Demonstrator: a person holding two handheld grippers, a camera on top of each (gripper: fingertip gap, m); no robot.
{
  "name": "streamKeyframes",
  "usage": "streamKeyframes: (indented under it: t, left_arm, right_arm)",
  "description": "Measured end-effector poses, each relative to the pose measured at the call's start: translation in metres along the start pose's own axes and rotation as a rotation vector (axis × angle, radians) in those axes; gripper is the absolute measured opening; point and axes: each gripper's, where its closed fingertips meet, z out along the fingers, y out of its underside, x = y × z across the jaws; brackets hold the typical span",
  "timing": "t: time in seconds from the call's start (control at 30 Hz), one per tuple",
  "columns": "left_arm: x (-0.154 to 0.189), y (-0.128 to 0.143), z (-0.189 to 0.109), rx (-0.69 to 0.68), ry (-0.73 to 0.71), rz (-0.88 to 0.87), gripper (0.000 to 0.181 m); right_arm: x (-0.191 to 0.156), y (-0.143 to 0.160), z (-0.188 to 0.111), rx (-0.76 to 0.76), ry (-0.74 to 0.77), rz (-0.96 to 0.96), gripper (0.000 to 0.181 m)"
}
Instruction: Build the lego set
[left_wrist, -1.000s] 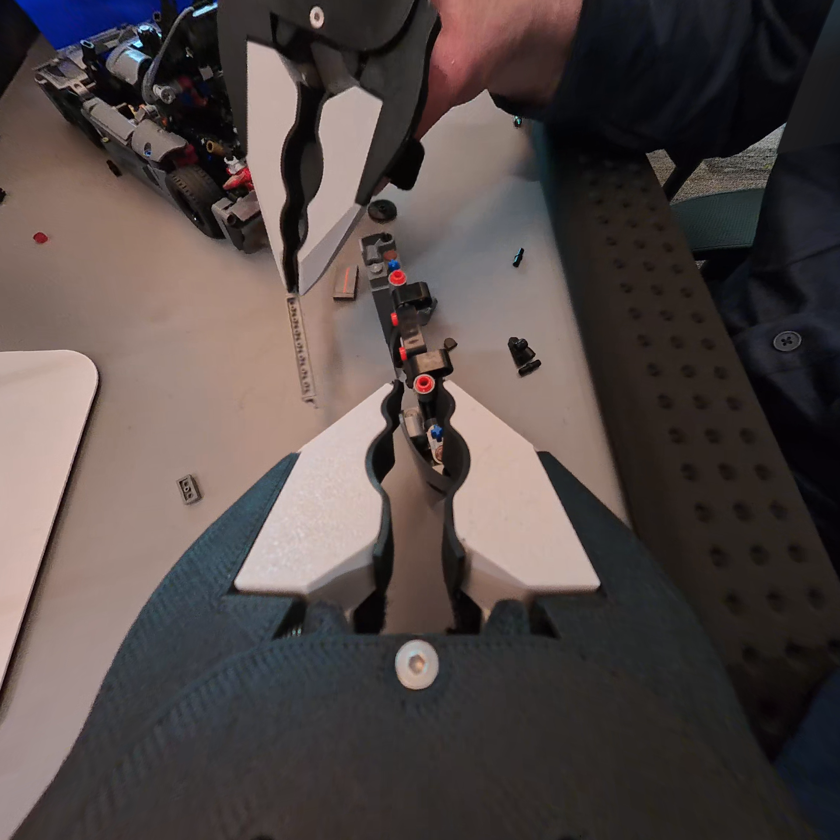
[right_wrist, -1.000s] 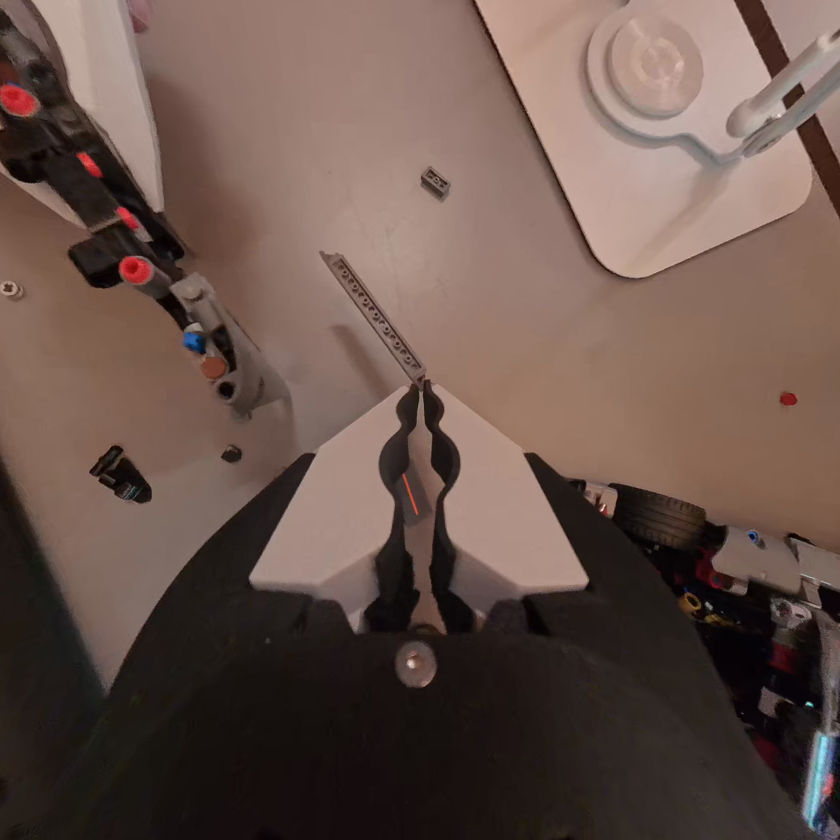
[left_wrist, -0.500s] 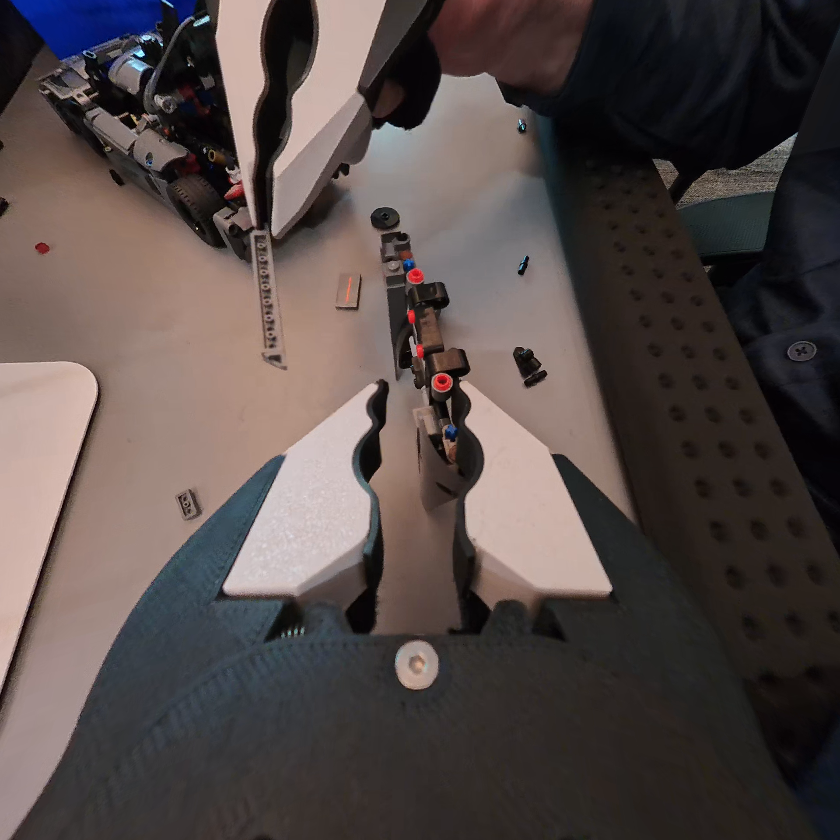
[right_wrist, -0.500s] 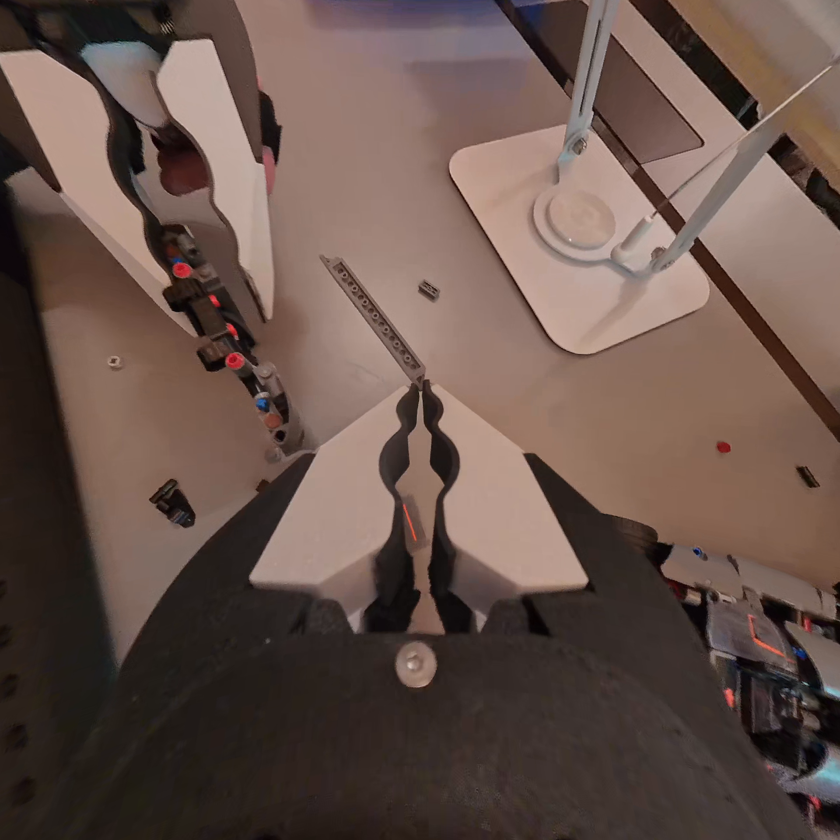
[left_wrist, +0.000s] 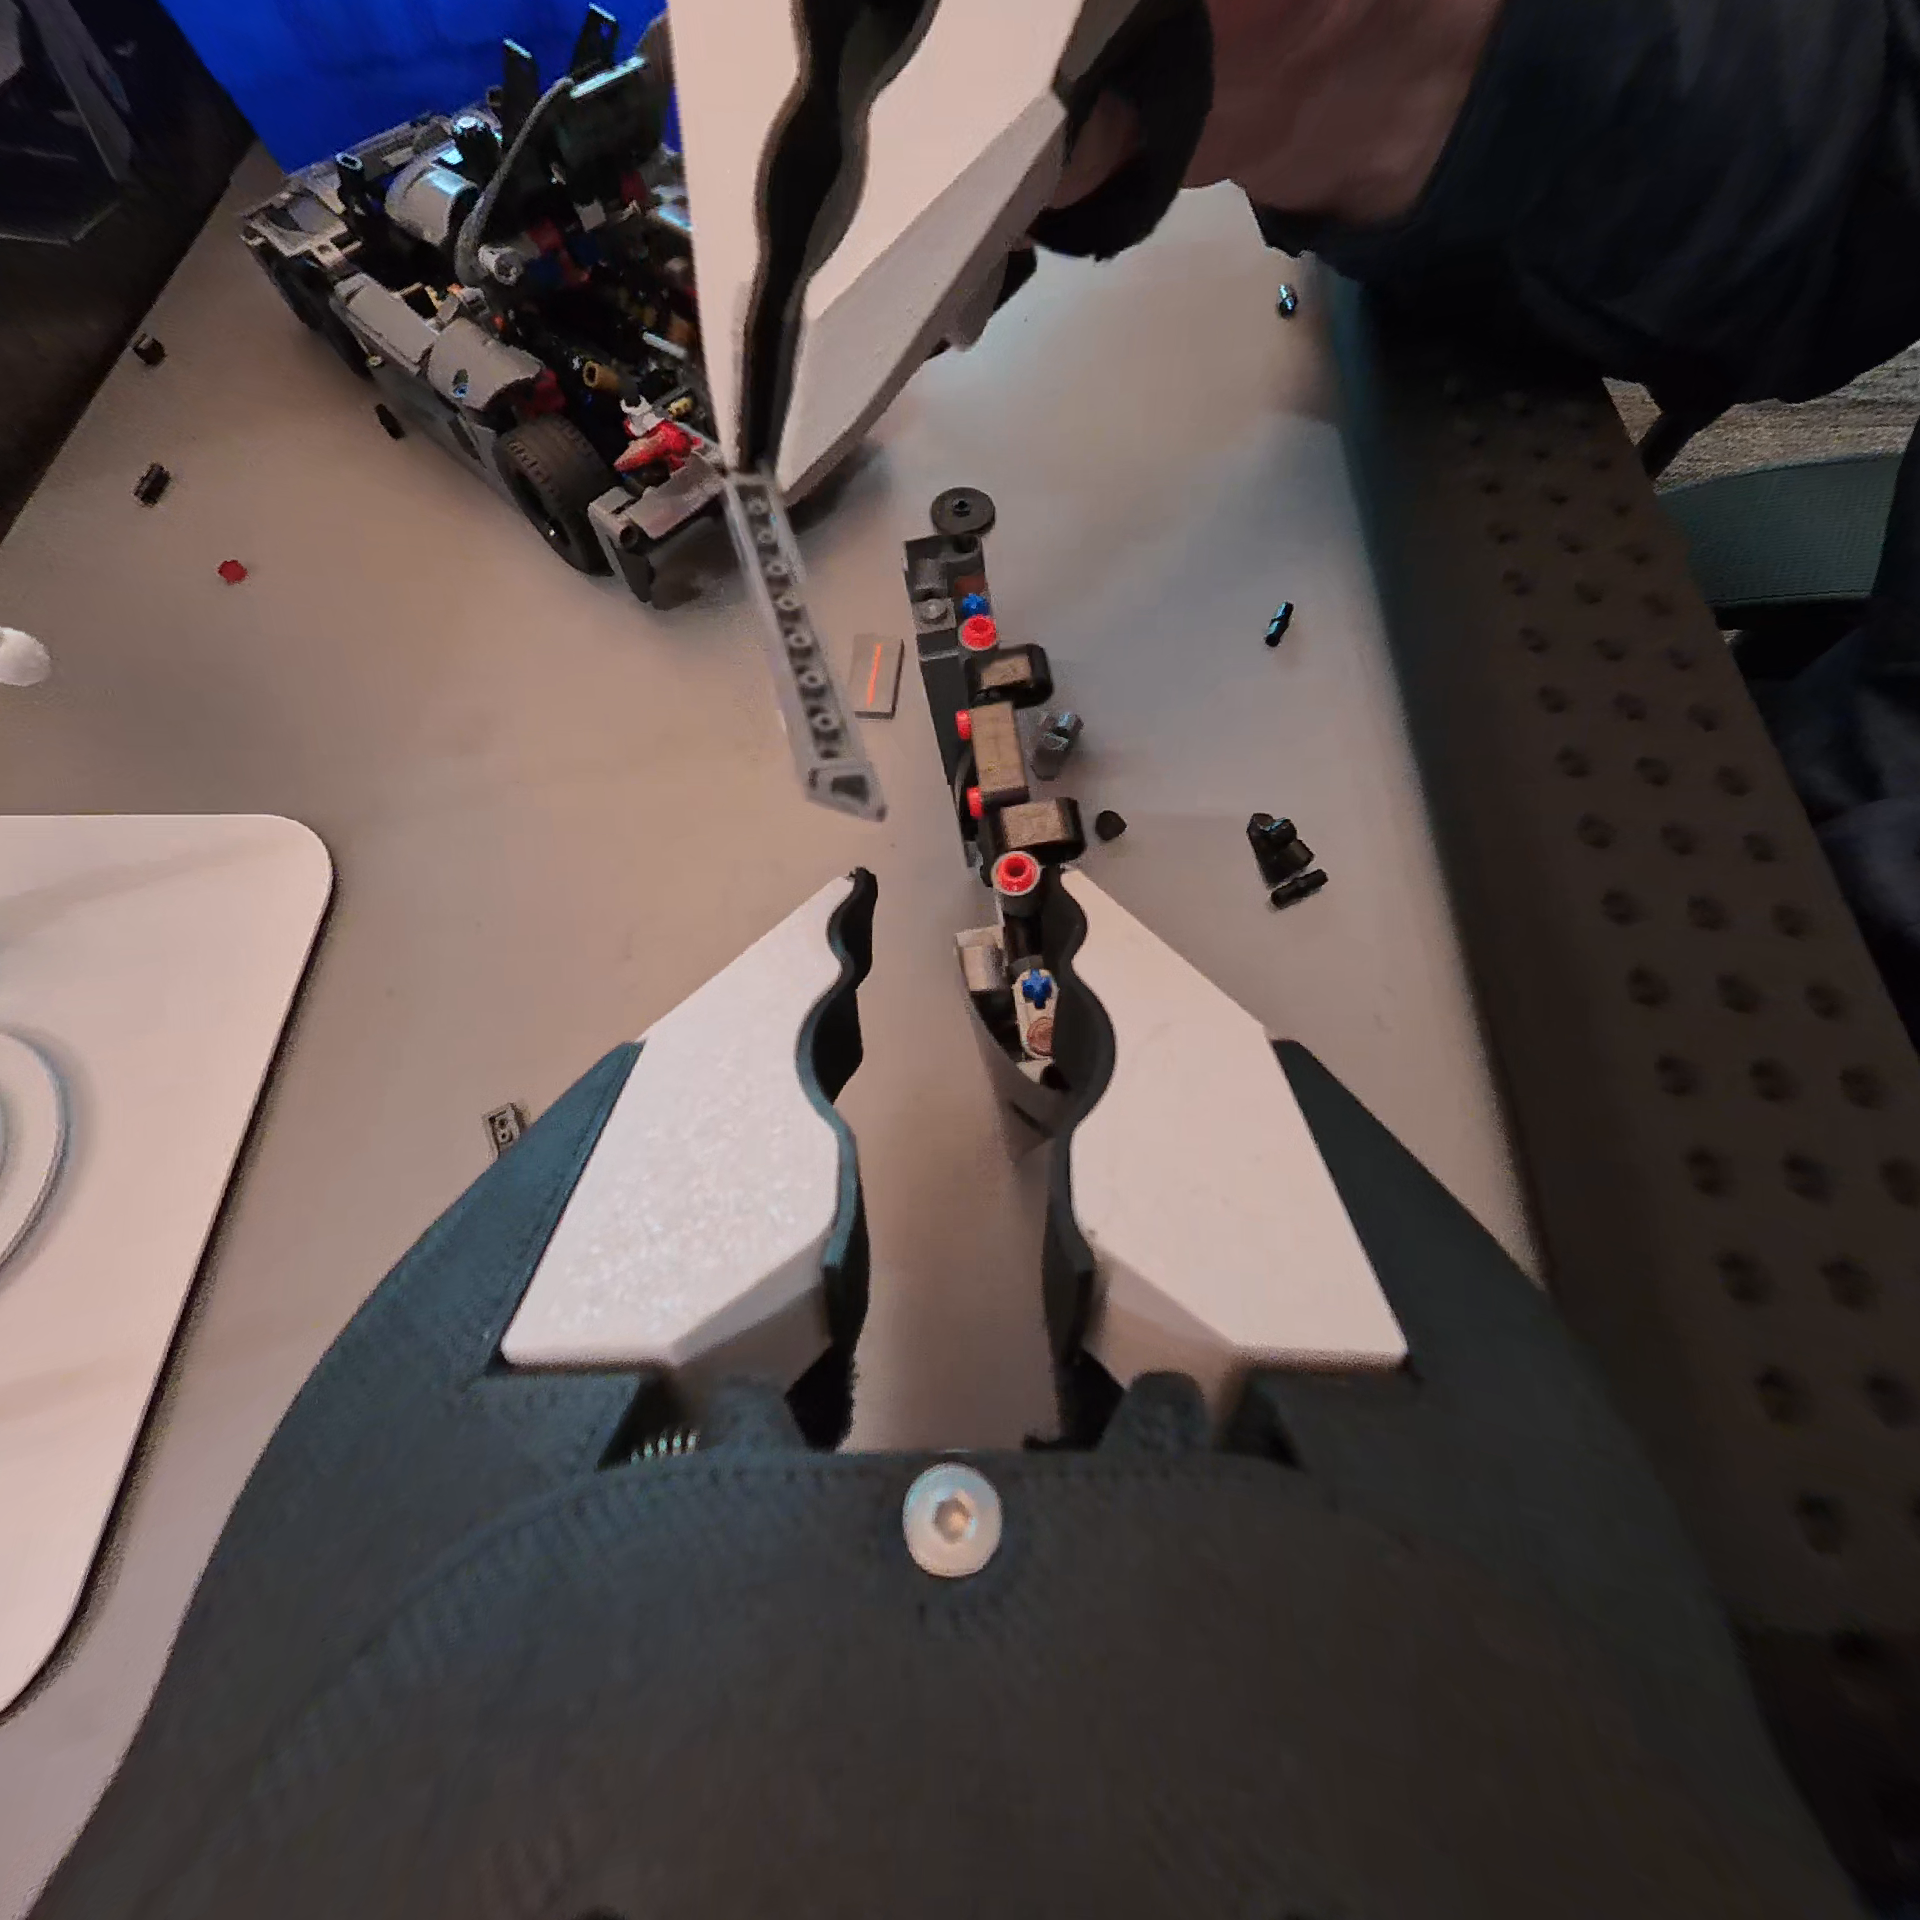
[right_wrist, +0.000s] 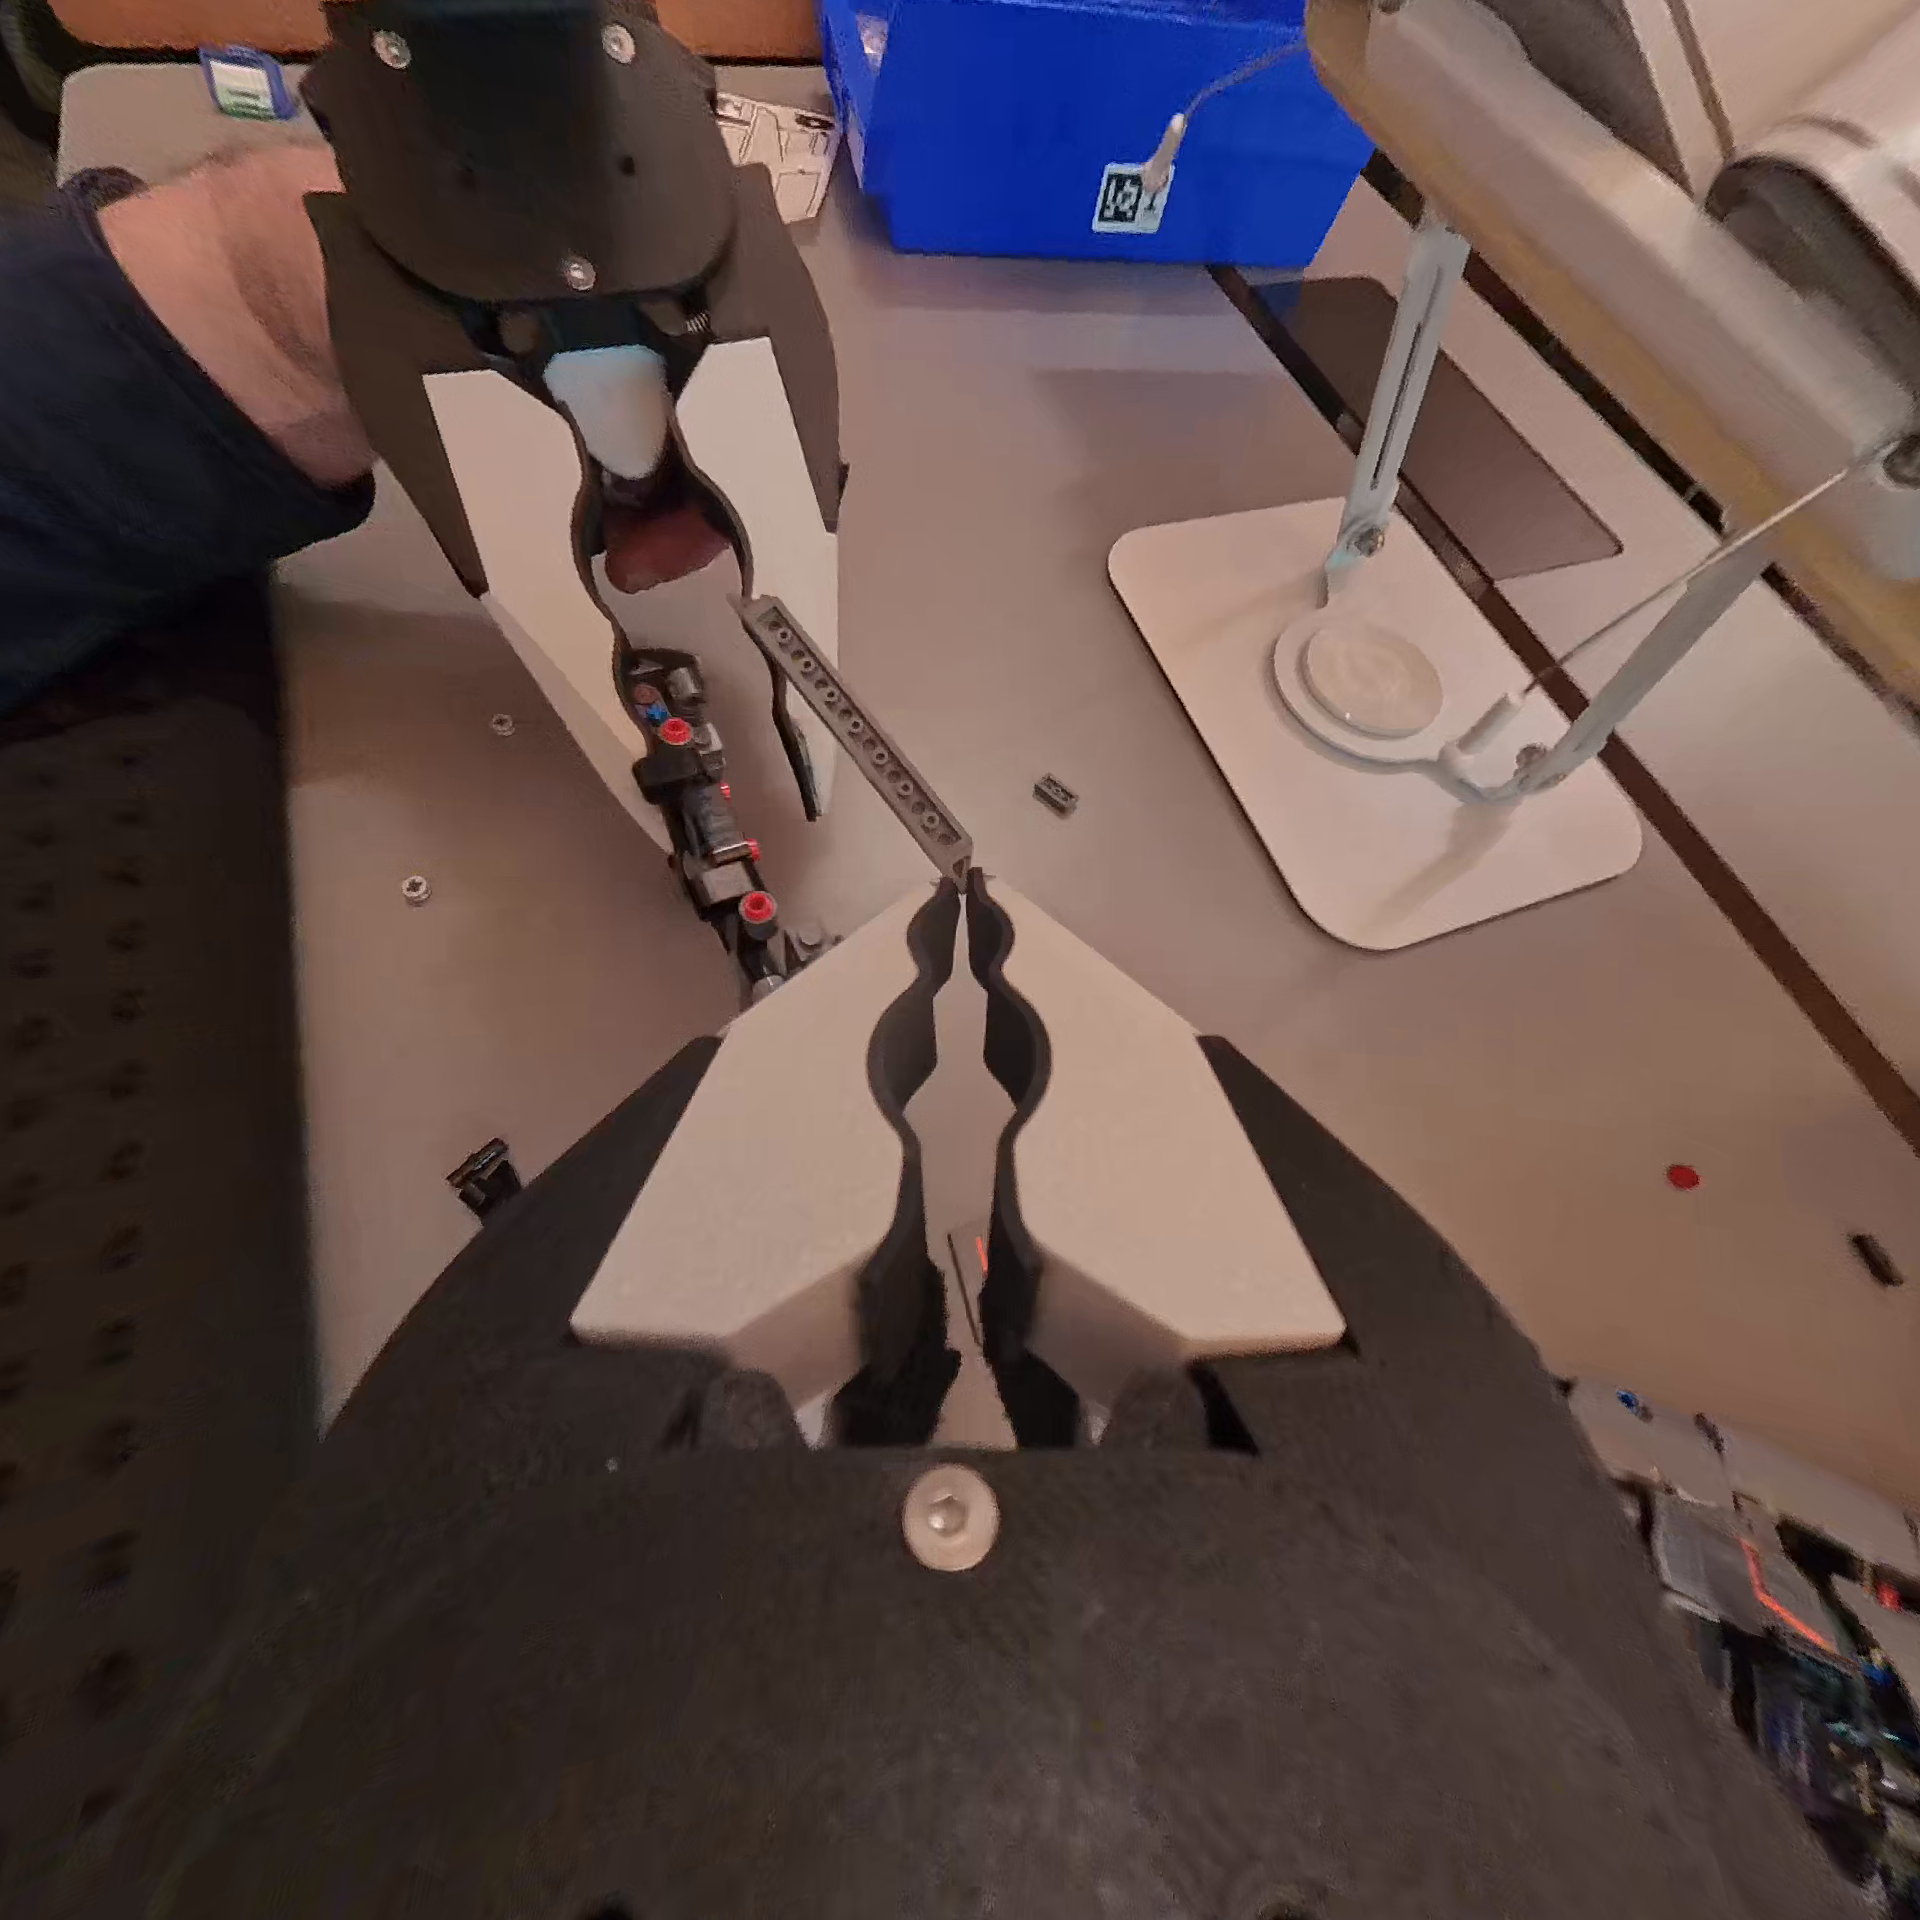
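Right gripper: the right gripper (right_wrist: 958, 891), its white fingers lined with wavy black pads, has lifted clear of the tabletop in the past second and pinches one end of a long, thin grey Lego beam with a row of holes (right_wrist: 858, 740) at the very fingertips.

Beam: it now hangs in the air, slanting down toward the sub-assembly, where a second ago it lay flat on the grey table (left_wrist: 499, 831).

Left gripper: the left gripper (left_wrist: 961, 899), closed a second ago, now stands with jaws well apart and grips nothing; the near end of the slim black-and-grey Lego sub-assembly studded with red and blue pins (left_wrist: 1003, 748) lies between its fingers, against the right one.

Sub-assembly: it rests on the table, in line with the left gripper, just beside a small grey tile with an orange stripe (left_wrist: 878, 675).

Main model: the large grey and black Lego car (left_wrist: 468, 312) sits at the far left, well apart from the work.

Meaning: the beam looks ready to be mated to the sub-assembly; the left gripper seems to have released it and may need to re-grip to steady it first.

Risk: a fingertip hold on so long a beam could let it pivot under pressing force.
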Motion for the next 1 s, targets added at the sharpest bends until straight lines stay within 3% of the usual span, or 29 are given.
streamKeyframes:
  t: [0.3,0.47,1.0]
  left_arm:
    - [-0.008,-0.008,0.000,0.039,-0.050,0.004,0.030]
    - [-0.008,-0.010,-0.002,0.046,-0.056,0.018,0.017]
    - [-0.009,0.002,0.015,0.013,-0.011,-0.015,0.012]
  right_arm:
    - [-0.013,0.011,0.010,-0.097,0.015,-0.116,0.000]
    - [-0.013,0.012,0.011,-0.107,0.022,-0.119,0.000]
    - [-0.016,0.038,0.023,-0.203,-0.029,-0.101,0.000]
